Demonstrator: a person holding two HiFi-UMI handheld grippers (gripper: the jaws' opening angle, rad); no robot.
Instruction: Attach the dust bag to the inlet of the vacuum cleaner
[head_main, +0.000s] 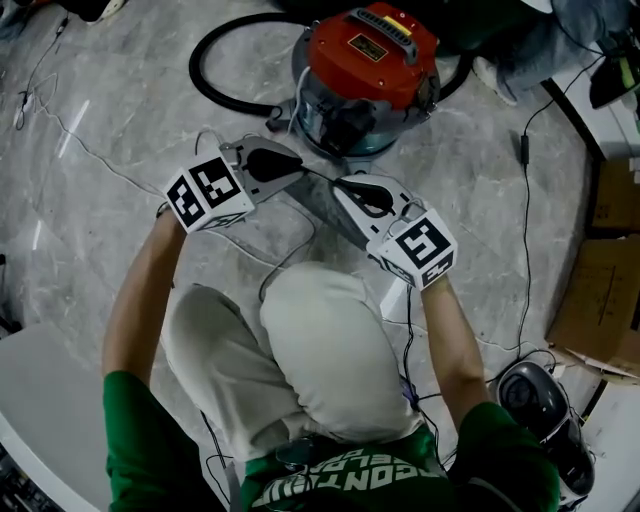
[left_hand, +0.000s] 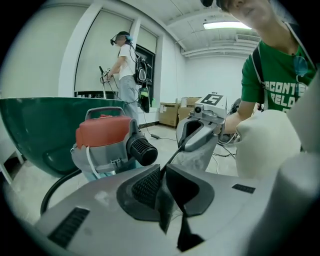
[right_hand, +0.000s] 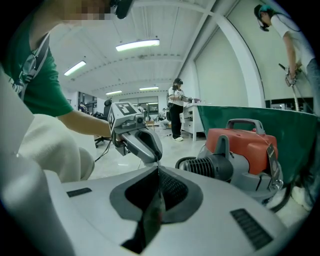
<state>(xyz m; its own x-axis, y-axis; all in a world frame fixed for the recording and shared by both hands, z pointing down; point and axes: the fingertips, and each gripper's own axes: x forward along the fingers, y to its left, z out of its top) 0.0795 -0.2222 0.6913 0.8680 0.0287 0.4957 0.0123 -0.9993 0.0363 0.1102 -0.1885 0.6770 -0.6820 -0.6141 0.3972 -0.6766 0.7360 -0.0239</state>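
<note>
As I read the two gripper views, the left gripper (left_hand: 162, 175) had its fingers pressed together on a thin dark edge of the dust bag (head_main: 322, 208). The right gripper (right_hand: 157, 175) was pinching the opposite edge in the same way. Between the two sets of fingertips the bag's upper edge ran as a taut line, and its grey body hung below the right fingers.

Just ahead of both fingertips stood the vacuum cleaner (head_main: 365, 60). Its black ribbed inlet (left_hand: 142, 150) was turned toward the grippers, near the bag but not touching it. A black hose (head_main: 205, 85) looped away on the far left of the left fingers.

Behind the fingers the person's knee (head_main: 320, 330) sat close under the wrists. Bare floor (head_main: 90, 250) lay open outward of the left fingers. Cardboard boxes (head_main: 600, 300) stood well apart, outward of the right fingers.
</note>
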